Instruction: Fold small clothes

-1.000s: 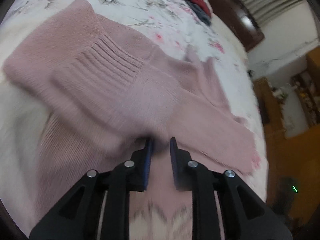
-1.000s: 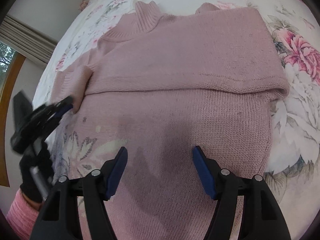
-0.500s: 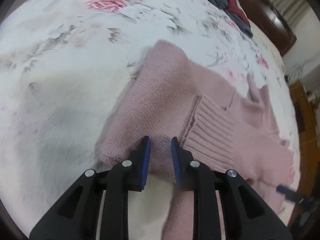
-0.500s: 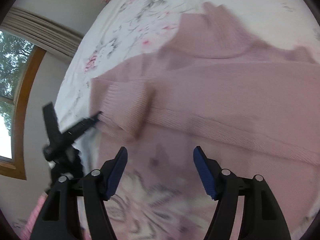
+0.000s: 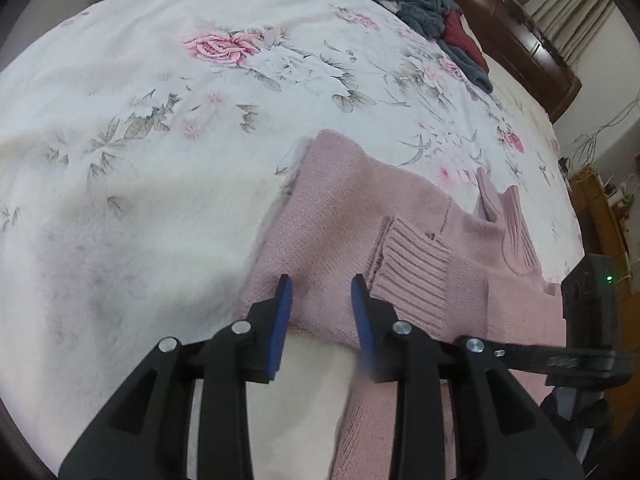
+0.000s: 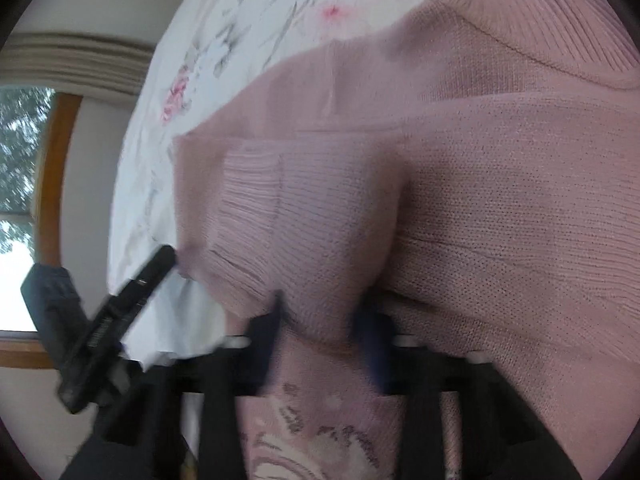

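A pink knitted sweater (image 5: 344,200) lies on the floral bedsheet (image 5: 160,120), one sleeve folded across its body with the ribbed cuff (image 5: 412,276) on top. My left gripper (image 5: 321,306) stands open at the sweater's near folded edge, and fabric lies flat between its blue pads. In the right wrist view the image is blurred. There my right gripper (image 6: 322,316) has closed on a bulge of the folded sleeve (image 6: 320,240), just below the cuff (image 6: 256,184). The ribbed collar (image 6: 560,20) shows at the top right. Each gripper's black body shows at the edge of the other's view.
A heap of dark grey and red clothes (image 5: 424,12) lies at the far side of the bed, by the wooden headboard (image 5: 520,40). Wooden furniture (image 5: 596,208) stands past the bed's right edge. A window (image 6: 20,200) is on the left.
My left gripper carried the sleeve across the sweater, set it down and widened its jaws. My right gripper moved left onto the folded sleeve and narrowed its jaws around it.
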Demonstrator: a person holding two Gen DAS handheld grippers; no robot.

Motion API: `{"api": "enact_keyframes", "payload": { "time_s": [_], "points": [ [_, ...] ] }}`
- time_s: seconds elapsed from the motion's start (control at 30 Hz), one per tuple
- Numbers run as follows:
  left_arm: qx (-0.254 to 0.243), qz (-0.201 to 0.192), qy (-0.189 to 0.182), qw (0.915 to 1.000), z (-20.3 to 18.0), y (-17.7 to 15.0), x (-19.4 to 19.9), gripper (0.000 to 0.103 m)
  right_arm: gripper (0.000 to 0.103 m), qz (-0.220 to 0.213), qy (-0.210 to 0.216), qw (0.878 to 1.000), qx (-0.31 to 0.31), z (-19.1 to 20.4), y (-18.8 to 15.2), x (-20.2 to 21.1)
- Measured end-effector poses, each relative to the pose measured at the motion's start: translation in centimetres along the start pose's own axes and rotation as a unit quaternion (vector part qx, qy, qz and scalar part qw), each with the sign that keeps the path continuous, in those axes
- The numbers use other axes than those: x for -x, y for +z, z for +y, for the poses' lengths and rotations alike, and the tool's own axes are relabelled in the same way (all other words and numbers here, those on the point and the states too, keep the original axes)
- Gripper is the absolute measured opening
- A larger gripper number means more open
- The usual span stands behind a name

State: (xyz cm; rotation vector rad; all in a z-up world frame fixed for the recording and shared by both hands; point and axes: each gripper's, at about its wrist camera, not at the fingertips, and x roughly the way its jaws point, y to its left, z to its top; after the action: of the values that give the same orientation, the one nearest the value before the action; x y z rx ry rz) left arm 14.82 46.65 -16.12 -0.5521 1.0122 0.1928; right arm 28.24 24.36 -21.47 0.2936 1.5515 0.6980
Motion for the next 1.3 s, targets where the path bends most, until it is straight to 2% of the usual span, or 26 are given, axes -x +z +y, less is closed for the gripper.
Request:
{"api": "enact_keyframes", "payload": {
  "time_s": [0.03, 0.2, 0.33, 0.43, 0.53, 0.63, 0.87, 0.97, 1.0, 1.03, 1.1, 1.13, 1.2, 1.3],
  "points": [
    [-0.003, -0.001, -0.001, 1.0000, -0.3, 0.3, 0.0, 0.030, 0.021, -0.009, -0.001, 1.000, 0.013, 0.2, -0.2, 0.5],
    [-0.031, -0.007, -0.013, 0.9994, -2.9, 0.6, 0.3, 0.030, 0.019, -0.058, 0.013, 0.998, 0.036, -0.5, -1.3, 6.0],
    [-0.060, 0.001, -0.017, 0.9980, -6.1, 0.3, -0.9, 0.030, 0.019, -0.095, -0.009, 0.995, 0.040, -2.9, -2.0, 11.1],
    [-0.079, 0.012, -0.016, 0.9967, -8.1, -0.3, -2.5, 0.030, 0.019, -0.112, -0.049, 0.991, 0.046, -4.7, -2.5, 13.1],
    [-0.086, 0.032, 0.001, 0.9958, -9.2, -1.0, -4.6, 0.030, 0.019, -0.110, -0.073, 0.991, 0.031, -7.2, -2.8, 13.5],
    [-0.085, 0.046, 0.027, 0.9950, -9.0, -1.5, -6.4, 0.030, 0.019, -0.097, -0.078, 0.992, 0.007, -9.9, -3.3, 12.3],
    [-0.105, 0.054, 0.034, 0.9924, -8.7, -1.5, -7.2, 0.032, 0.020, -0.084, -0.074, 0.993, -0.029, -13.4, -3.6, 10.0],
    [-0.097, 0.057, 0.027, 0.9933, -8.4, -1.3, -7.3, 0.032, 0.021, -0.078, -0.078, 0.994, -0.027, -13.4, -3.5, 10.3],
    [-0.094, 0.058, 0.025, 0.9936, -8.3, -1.3, -7.3, 0.032, 0.028, -0.080, -0.091, 0.992, -0.023, -13.1, -3.5, 10.8],
    [-0.091, 0.059, 0.022, 0.9939, -8.2, -1.3, -7.3, 0.032, 0.037, -0.088, -0.115, 0.989, -0.018, -12.4, -3.6, 11.4],
    [-0.089, 0.058, 0.019, 0.9941, -8.1, -1.3, -7.4, 0.032, 0.048, -0.115, -0.171, 0.979, 0.004, -10.8, -4.0, 12.8],
    [-0.089, 0.058, 0.017, 0.9941, -8.1, -1.3, -7.4, 0.032, 0.048, -0.130, -0.190, 0.973, 0.021, -9.5, -4.2, 13.6],
    [-0.088, 0.058, 0.014, 0.9943, -7.9, -1.3, -7.4, 0.032, 0.048, -0.139, -0.200, 0.969, 0.043, -7.7, -4.4, 14.4],
    [-0.081, 0.060, 0.008, 0.9949, -7.6, -1.3, -7.3, 0.032, 0.050, -0.117, -0.176, 0.974, 0.078, -5.0, -3.9, 13.5]
  ]
}}
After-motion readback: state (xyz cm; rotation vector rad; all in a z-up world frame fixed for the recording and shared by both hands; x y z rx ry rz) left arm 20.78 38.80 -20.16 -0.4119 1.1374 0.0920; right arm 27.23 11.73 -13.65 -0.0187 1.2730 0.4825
